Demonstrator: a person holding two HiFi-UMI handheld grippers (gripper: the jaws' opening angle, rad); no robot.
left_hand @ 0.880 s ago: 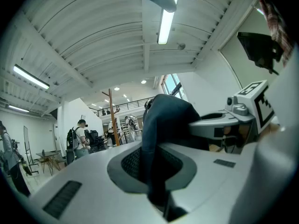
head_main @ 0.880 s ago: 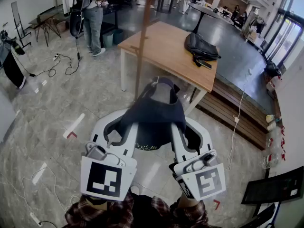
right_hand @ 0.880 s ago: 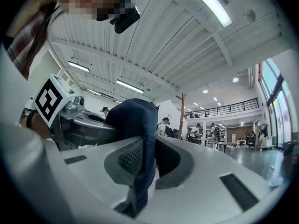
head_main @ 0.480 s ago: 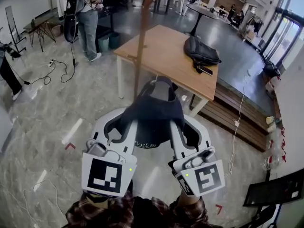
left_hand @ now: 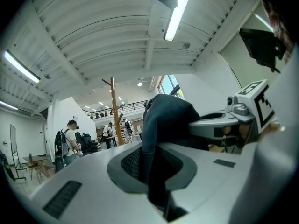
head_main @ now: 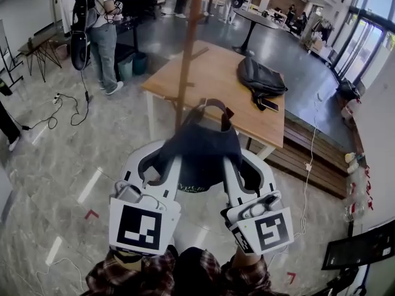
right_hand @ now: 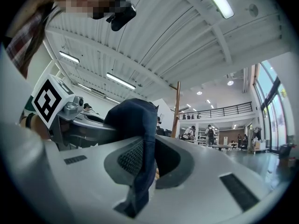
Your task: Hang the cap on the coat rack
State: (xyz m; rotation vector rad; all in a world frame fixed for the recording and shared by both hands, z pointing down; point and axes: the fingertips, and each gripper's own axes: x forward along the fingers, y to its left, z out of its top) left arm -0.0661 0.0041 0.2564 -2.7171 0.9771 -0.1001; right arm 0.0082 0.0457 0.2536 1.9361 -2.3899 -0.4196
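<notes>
A dark navy cap (head_main: 200, 150) hangs stretched between my two grippers, its back strap loop pointing up toward the rack. My left gripper (head_main: 162, 165) is shut on the cap's left edge (left_hand: 156, 157). My right gripper (head_main: 233, 165) is shut on its right edge (right_hand: 142, 164). The brown wooden coat rack pole (head_main: 188, 48) stands just beyond the cap, with short pegs angling off it. In the left gripper view the coat rack (left_hand: 114, 113) rises left of the cap; in the right gripper view the same coat rack (right_hand: 175, 108) rises just to the cap's right.
A wooden table (head_main: 216, 79) with a black bag (head_main: 260, 76) and a phone stands behind the pole. A low wooden bench (head_main: 315, 156) lies to its right. A person with a backpack (head_main: 99, 29) stands at far left, cables on the floor nearby.
The view has tilted upward and the rack pole now shows higher and nearer the cap. Both grippers still hold the cap as before.
</notes>
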